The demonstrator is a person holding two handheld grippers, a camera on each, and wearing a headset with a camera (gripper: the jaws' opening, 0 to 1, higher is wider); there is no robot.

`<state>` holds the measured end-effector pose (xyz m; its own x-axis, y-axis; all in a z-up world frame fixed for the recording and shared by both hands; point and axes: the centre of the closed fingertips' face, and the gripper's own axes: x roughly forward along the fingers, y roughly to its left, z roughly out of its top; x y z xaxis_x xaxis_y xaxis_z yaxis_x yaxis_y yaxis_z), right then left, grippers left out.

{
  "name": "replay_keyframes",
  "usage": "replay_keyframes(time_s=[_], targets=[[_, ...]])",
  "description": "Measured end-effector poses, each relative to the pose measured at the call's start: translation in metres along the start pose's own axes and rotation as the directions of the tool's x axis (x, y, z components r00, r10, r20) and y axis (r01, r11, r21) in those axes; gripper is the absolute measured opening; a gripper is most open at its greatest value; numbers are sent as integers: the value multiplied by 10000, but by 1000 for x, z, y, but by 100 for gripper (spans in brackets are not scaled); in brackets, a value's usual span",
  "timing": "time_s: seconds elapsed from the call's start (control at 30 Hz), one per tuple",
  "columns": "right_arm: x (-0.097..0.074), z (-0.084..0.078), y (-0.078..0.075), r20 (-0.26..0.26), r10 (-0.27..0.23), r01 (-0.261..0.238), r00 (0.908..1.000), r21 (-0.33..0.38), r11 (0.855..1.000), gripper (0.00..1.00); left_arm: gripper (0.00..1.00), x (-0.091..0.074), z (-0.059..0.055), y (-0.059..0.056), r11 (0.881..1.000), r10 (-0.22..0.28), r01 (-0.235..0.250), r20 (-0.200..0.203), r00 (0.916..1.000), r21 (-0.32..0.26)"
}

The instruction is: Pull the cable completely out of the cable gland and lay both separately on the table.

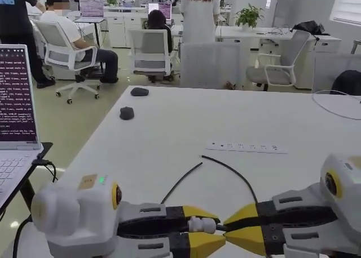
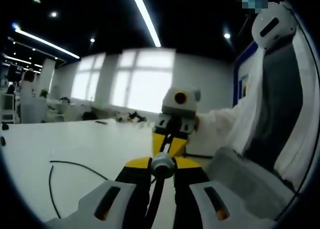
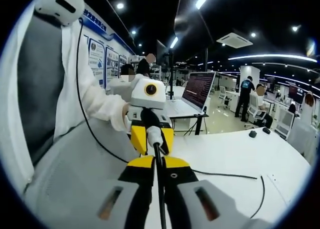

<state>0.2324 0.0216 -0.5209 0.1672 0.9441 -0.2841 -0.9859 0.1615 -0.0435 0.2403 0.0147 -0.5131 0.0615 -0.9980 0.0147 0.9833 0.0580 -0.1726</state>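
Over the white table (image 1: 169, 134), the left gripper (image 1: 210, 227) has its jaws clamped on the gland (image 1: 202, 224). Right gripper (image 1: 232, 225) sits tip to tip with it, jaws pinched tight on the cable (image 1: 237, 173). The cable runs straight from the gland, its slack looping across the tabletop beyond.

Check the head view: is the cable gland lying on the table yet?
No, the white cable gland is clamped between the jaws of the left hand-held gripper, held off the table.
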Motion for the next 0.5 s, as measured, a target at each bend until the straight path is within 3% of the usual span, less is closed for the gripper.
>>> replay_keyframes(time_s=[0.5], targets=[[0,-9,-1,-85,86,-86,9999,-4,10000,3,17,1,-3,1,10000,13,-13,-113,9999,-12]])
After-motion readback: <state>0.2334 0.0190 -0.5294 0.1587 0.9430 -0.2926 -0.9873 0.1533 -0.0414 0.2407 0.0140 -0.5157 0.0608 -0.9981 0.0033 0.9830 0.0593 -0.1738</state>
